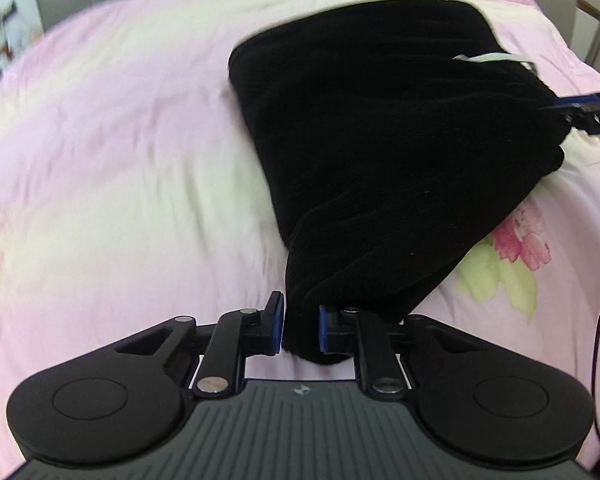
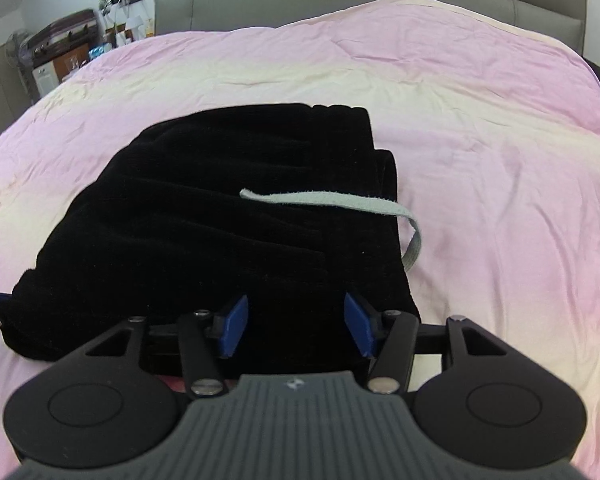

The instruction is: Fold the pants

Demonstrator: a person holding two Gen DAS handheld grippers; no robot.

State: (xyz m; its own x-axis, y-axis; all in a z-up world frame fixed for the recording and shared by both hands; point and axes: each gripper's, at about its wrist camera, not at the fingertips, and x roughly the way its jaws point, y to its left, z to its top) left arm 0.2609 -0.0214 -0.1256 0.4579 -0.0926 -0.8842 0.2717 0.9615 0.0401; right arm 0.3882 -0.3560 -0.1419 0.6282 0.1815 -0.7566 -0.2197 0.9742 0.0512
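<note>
Black pants (image 2: pixel 220 208) sit folded on the pink bed (image 2: pixel 480 120), my left gripper (image 1: pixel 300 330) jaws pinching one corner, right gripper (image 2: pixel 296 326) jaws open over the near edge; I'd clamp there and lift evenly.

Your right gripper (image 2: pixel 296 326) hangs over folded black pants.
Your blue pads (image 2: pixel 234 326) stand apart above the dark ribbed-fabric pants (image 2: pixel 204 216); a grey drawstring (image 2: pixel 340 202) trails onto the pink, creased bedspread (image 2: pixel 480 140) below a grey padded headboard (image 2: pixel 340 4).
</note>
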